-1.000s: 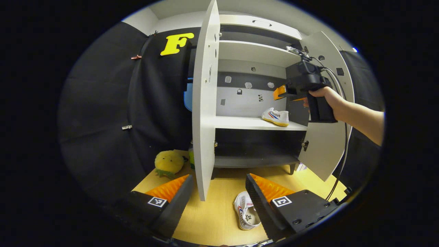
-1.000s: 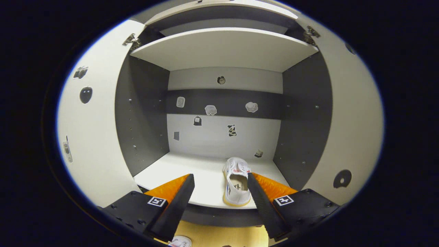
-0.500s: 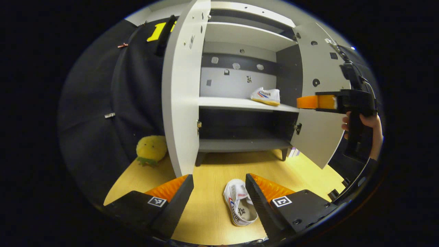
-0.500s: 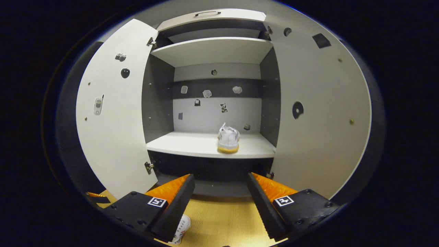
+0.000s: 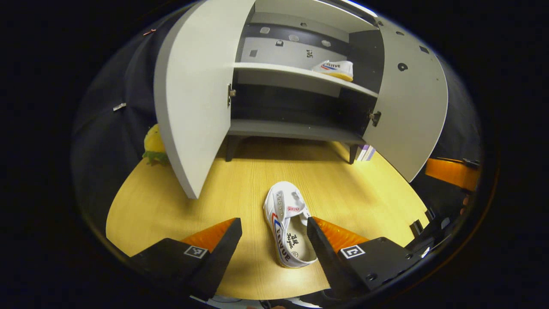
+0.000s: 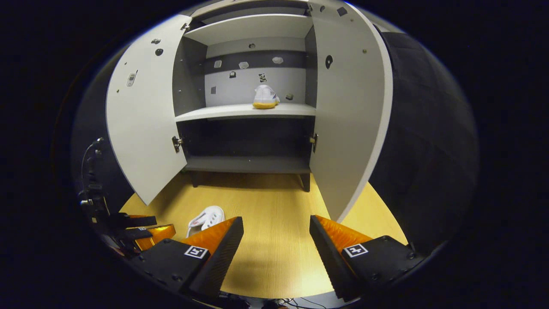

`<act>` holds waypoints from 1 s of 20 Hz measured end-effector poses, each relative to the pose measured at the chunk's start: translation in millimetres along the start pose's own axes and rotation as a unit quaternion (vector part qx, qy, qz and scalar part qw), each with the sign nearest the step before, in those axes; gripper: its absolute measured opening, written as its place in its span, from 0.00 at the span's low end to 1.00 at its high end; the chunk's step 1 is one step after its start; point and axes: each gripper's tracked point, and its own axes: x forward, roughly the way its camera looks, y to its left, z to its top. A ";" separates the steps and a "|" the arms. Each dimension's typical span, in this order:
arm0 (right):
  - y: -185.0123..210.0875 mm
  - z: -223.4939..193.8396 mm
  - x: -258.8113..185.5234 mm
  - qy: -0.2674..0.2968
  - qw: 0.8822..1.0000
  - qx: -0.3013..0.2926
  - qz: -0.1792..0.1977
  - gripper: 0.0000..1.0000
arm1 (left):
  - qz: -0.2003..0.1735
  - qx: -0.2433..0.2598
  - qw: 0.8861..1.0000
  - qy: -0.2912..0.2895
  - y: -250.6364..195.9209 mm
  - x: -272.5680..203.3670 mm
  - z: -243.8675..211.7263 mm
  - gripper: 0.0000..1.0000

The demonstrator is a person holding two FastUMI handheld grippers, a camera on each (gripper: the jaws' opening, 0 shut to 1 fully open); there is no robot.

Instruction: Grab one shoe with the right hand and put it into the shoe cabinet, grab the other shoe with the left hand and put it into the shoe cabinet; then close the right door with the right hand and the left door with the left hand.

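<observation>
The shoe cabinet (image 6: 248,165) stands on the wooden floor (image 5: 343,189) with both doors wide open: the left door (image 5: 193,98) and the right door (image 6: 349,111) swing out toward the cameras. Beside the left door a yellow plush toy (image 5: 151,143) lies on the floor, partly hidden by it. One shoe (image 6: 265,95) rests on the middle shelf (image 6: 244,112). The other shoe (image 5: 288,229) lies on the floor, opening up. The left gripper (image 5: 274,234) hovers low above it, fingers spread wide and holding nothing, the shoe just beside its right finger. The right gripper (image 6: 276,234) is well back from the cabinet, also spread wide and empty.
</observation>
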 end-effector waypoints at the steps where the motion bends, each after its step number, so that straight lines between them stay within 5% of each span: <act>1: -2.3 -6.9 -4.1 0.008 1.000 0.003 -0.002 0.99 | 0.003 0.000 1.000 0.012 -0.5 10.2 -7.9 0.96; 8: -24.5 -28.1 -33.5 0.022 0.999 -0.001 -0.024 0.99 | 0.020 0.028 0.998 0.052 -0.5 58.6 -36.1 0.96; 10: -32.2 -33.2 -42.6 0.025 0.999 0.002 -0.031 0.99 | 0.028 0.049 0.997 0.049 0.0 72.4 -34.0 0.88; 11: -36.0 -36.2 -46.3 0.027 0.999 0.003 -0.034 0.99 | 0.034 0.056 0.997 0.049 0.7 79.9 -32.4 0.72; 13: -48.4 -41.6 -52.6 0.029 0.998 0.008 -0.046 0.99 | 0.039 0.066 0.996 0.041 -0.9 93.1 -26.5 0.59; 16: -63.7 -48.5 -59.4 0.037 0.997 0.024 -0.062 0.99 | 0.063 0.087 0.993 0.045 7.9 108.7 -26.9 0.58; 20: -81.4 -44.0 -68.3 0.023 0.996 0.030 -0.079 0.99 | 0.076 0.095 0.992 0.039 8.0 119.6 -26.8 0.37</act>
